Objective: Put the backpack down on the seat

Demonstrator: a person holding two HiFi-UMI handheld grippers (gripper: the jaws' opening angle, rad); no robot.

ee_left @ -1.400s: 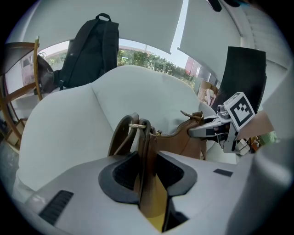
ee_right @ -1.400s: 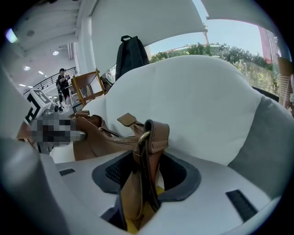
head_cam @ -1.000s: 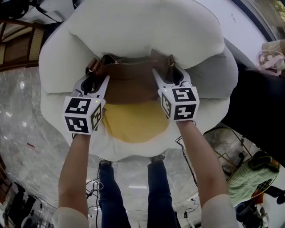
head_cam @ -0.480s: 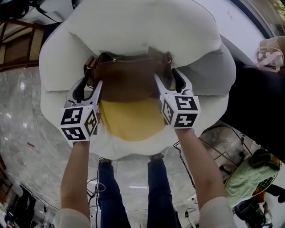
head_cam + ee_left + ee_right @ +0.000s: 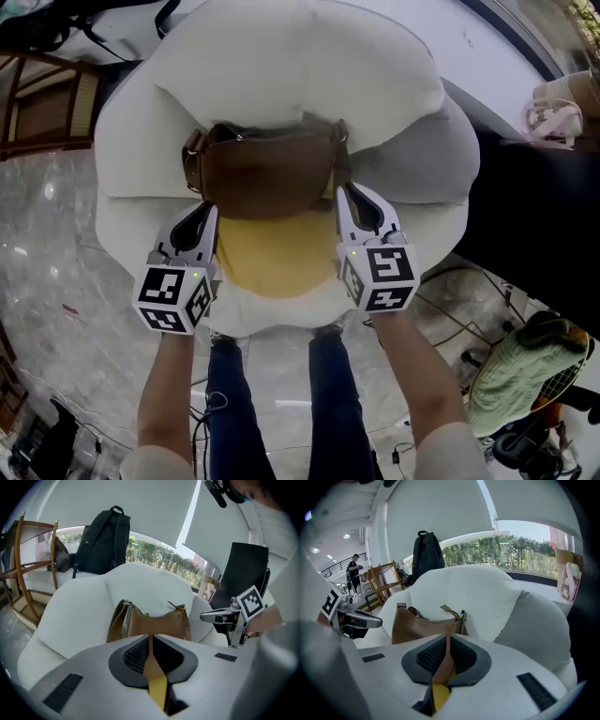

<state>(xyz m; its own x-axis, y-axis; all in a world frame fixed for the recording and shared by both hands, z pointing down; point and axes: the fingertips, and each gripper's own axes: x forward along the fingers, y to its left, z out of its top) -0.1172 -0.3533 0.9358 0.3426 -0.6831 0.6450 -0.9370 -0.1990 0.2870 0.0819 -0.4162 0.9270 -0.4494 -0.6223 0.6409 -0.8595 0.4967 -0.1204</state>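
Standing upright on the white armchair (image 5: 281,56), against its backrest, brown leather bag (image 5: 267,173) with metal rings, yellow cushion (image 5: 277,261) before it, left gripper (image 5: 206,214) and right gripper (image 5: 347,197) just clenched, empty, marble floor (image 5: 56,262).

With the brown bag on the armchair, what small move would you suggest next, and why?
Probably draw both back: the brown bag stands on the armchair against its backrest, and the left gripper and right gripper, jaws just closed on nothing, are clear of it.
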